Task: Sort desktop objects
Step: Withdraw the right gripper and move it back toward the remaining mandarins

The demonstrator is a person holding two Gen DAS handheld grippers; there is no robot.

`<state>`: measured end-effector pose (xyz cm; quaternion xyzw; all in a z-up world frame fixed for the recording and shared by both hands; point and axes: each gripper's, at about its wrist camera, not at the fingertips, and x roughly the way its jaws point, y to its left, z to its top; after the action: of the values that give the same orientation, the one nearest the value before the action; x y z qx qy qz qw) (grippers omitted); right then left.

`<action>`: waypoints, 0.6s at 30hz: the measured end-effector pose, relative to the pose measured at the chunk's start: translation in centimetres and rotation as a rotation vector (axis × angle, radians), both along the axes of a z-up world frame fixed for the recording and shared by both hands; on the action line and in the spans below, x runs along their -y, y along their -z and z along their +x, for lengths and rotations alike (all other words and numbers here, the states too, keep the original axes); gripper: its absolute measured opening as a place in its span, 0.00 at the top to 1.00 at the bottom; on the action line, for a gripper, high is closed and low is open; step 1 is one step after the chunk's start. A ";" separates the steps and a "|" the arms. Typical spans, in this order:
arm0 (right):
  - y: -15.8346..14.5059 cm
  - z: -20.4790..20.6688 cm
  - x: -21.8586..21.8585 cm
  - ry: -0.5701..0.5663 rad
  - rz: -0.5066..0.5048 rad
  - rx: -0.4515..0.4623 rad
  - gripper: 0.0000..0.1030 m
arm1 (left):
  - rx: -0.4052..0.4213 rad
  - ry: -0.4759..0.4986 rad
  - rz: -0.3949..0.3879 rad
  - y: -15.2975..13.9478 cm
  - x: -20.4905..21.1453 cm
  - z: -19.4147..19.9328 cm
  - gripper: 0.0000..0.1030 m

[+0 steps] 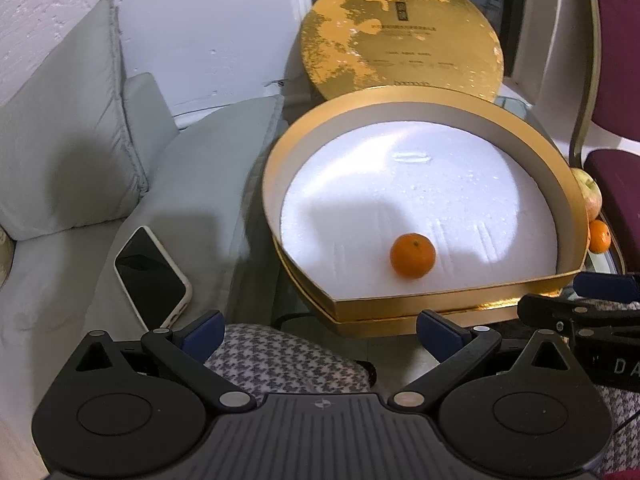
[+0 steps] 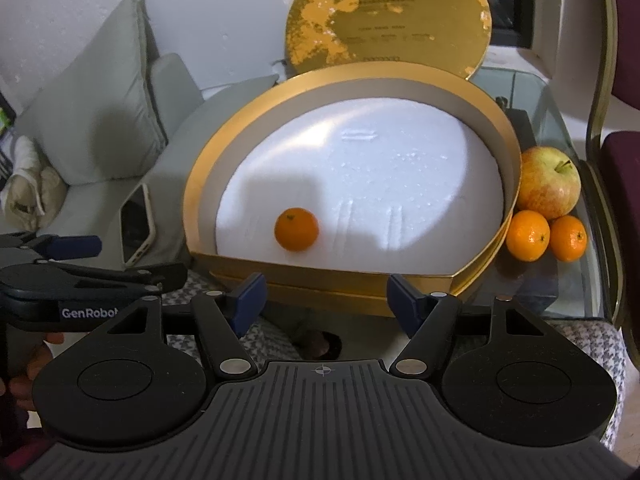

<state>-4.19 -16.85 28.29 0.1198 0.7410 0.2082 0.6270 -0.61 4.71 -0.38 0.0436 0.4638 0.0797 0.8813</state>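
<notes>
1. Far left, off the table, a dark-screened smartphone in a pale case point(image 2: 137, 229) leans on the grey sofa cushion point(image 2: 96, 132). It looks stiff, flat and slick; a grip across its long edges would likely serve better than one on the glass.
2. The left gripper point(image 1: 320, 330) has its blue-padded jaws wide apart and holds nothing. It hangs short of the box's near wall.
3. The wide, shallow gold cardboard box point(image 2: 200, 184) with a white foam floor sits on the glass table point(image 2: 560, 96), its round gold lid point(image 2: 388, 16) propped upright behind it. The walls look thin and light, so they could buckle if pinched.
4. One small round orange mandarin point(image 2: 296, 228) lies inside the box, on the foam near the front wall. It probably rolls freely; the skin is soft, so a gentle squeeze across its widest part seems right.
5. The right gripper point(image 2: 324, 300) is likewise spread open and empty, just before the box front.
6. Right of the box, on the glass, two more mandarins point(image 2: 528, 235) touch each other in front of a yellow-red apple point(image 2: 549, 182). The apple looks firmer, heavier and smooth-skinned, needing a wider, firmer hold around its middle.
</notes>
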 end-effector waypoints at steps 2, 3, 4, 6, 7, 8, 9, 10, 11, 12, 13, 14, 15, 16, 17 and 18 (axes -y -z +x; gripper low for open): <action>0.1 0.0 0.2 0.008 0.000 -0.005 0.30 | 0.000 0.004 0.011 -0.1 0.2 0.0 0.01; 0.2 0.0 0.2 0.011 0.001 -0.005 0.30 | 0.000 0.005 0.015 -0.1 0.2 0.0 0.01; 0.2 0.0 0.3 0.014 0.002 -0.004 0.30 | -0.001 0.007 0.017 -0.1 0.3 0.1 0.01; 0.1 0.0 0.5 0.019 0.005 -0.004 0.30 | -0.004 0.013 0.023 -0.2 0.5 0.2 0.01; 0.1 0.0 0.7 0.022 0.006 -0.004 0.30 | -0.005 0.019 0.026 -0.2 0.7 0.2 0.01; 0.1 0.0 0.9 0.026 0.006 -0.004 0.30 | -0.007 0.027 0.030 -0.2 0.9 0.3 0.01; 0.2 0.0 1.2 0.033 0.004 -0.003 0.30 | -0.007 0.039 0.034 -0.2 1.2 0.3 0.01; 0.2 0.1 1.5 0.041 0.002 -0.003 0.30 | -0.006 0.052 0.038 -0.3 1.5 0.4 0.01; 0.2 0.1 1.8 0.049 -0.001 -0.002 0.30 | -0.004 0.065 0.041 -0.4 1.8 0.5 0.01; 0.3 0.1 2.3 0.059 -0.007 -0.002 0.30 | 0.000 0.080 0.044 -0.5 2.1 0.5 0.01; 0.4 0.1 2.8 0.071 -0.015 -0.003 0.30 | 0.002 0.095 0.047 -0.7 2.5 0.7 0.01; 0.5 0.2 3.3 0.083 -0.022 -0.003 0.30 | 0.006 0.111 0.048 -0.8 2.9 0.8 0.01; 0.6 0.2 3.9 0.098 -0.031 -0.006 0.30 | 0.009 0.126 0.049 -1.0 3.3 1.0 0.01; 0.8 0.2 4.5 0.114 -0.041 -0.011 0.30 | 0.011 0.138 0.049 -1.1 3.7 1.1 0.01; 1.0 0.1 5.2 0.130 -0.052 -0.017 0.30 | 0.012 0.149 0.047 -1.1 4.0 1.3 0.01; 1.2 0.1 5.9 0.147 -0.063 -0.024 0.30 | 0.011 0.161 0.047 -1.0 4.5 1.5 0.01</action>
<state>-4.13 -22.78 27.07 0.1563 0.7440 0.1367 0.6351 0.85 0.24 0.67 0.1010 0.4520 0.0195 0.8861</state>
